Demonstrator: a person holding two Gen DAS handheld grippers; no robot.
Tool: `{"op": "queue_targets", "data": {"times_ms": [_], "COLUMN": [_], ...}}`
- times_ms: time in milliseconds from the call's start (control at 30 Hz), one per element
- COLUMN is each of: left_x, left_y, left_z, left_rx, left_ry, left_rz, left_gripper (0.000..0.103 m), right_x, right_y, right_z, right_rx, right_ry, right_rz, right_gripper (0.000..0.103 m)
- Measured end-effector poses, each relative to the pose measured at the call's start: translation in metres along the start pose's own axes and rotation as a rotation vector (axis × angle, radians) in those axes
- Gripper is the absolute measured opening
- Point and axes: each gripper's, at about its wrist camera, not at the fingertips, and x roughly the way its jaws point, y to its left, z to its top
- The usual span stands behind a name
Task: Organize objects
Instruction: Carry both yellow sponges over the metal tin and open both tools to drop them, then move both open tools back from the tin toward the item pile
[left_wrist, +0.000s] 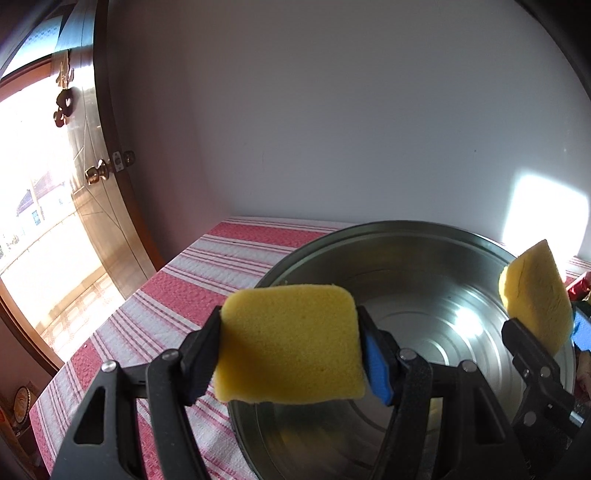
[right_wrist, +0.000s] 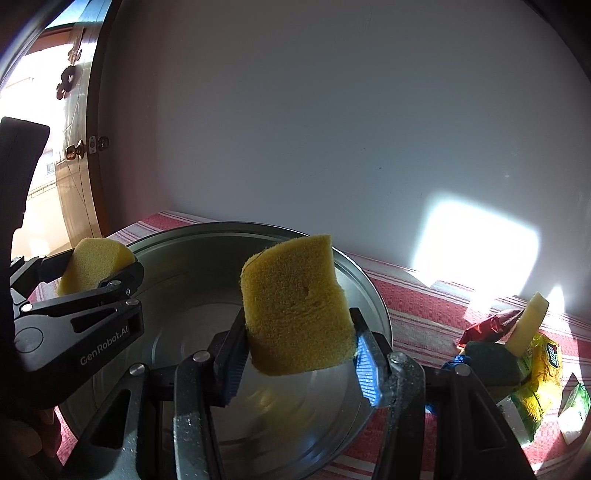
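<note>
My left gripper (left_wrist: 290, 350) is shut on a flat yellow sponge (left_wrist: 288, 332), its black and blue pads pressing the two sides. It hangs over the near left rim of a wide steel bowl (left_wrist: 424, 280). My right gripper (right_wrist: 297, 347) is shut on a second, thicker yellow sponge (right_wrist: 295, 306), squeezed and tilted, above the same bowl (right_wrist: 177, 280). Each view shows the other gripper too: the right gripper (left_wrist: 532, 332) with its sponge (left_wrist: 535, 295) at the bowl's right rim, the left gripper (right_wrist: 107, 277) with its sponge (right_wrist: 92, 269) at the left rim. The bowl's inside looks bare.
The bowl stands on a red and white striped cloth (left_wrist: 177, 288) against a white wall. Right of the bowl lie a red packet (right_wrist: 487, 325), a yellow-green packet (right_wrist: 539, 369), another sponge with a dark scouring side (right_wrist: 528, 325) and a small green carton (right_wrist: 574, 410). A door with a brass knob (left_wrist: 96, 173) stands at the left.
</note>
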Motion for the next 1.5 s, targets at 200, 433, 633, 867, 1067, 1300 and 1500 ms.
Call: {"op": "queue_targets", "data": {"times_ms": [200,433,633,867,1067,1300,1500], "left_x": [-0.004,-0.015,-0.026,-0.042,-0.046,-0.051,-0.057], "left_y": [-0.001,-0.001,-0.002,-0.01,-0.016,-0.011,-0.017], "left_z": [-0.001,-0.001,-0.005,-0.013,-0.019,-0.022,-0.025], "left_rx": [-0.006,-0.018,-0.054,-0.058,-0.042,-0.087,-0.065], "left_ry": [-0.025,-0.093,-0.142,-0.22,-0.218,-0.206,-0.2], "left_rz": [0.003,0.005,-0.011,-0.009,-0.041,-0.066,-0.078], "left_gripper": [0.081,0.103,0.103,0.103,0.103,0.103,0.103], "right_x": [-0.01,-0.025,-0.037,-0.044,-0.047,-0.055,-0.063], "right_y": [0.005,-0.011,-0.024,-0.029,-0.044,-0.056,-0.067], "right_z": [-0.001,-0.004,-0.011,-0.014,-0.018,-0.024,-0.03], "right_rx": [-0.016,0.03,0.062,0.055,0.081,0.071,0.067], "right_ry": [-0.059,-0.119,-0.148,-0.148,-0.123,-0.11,-0.108], "right_rz": [-0.008,-0.031,-0.081,-0.109,-0.151,-0.175,-0.189], "right_gripper": [0.081,0.082,0.082,0.082,0.082,0.082,0.082]}}
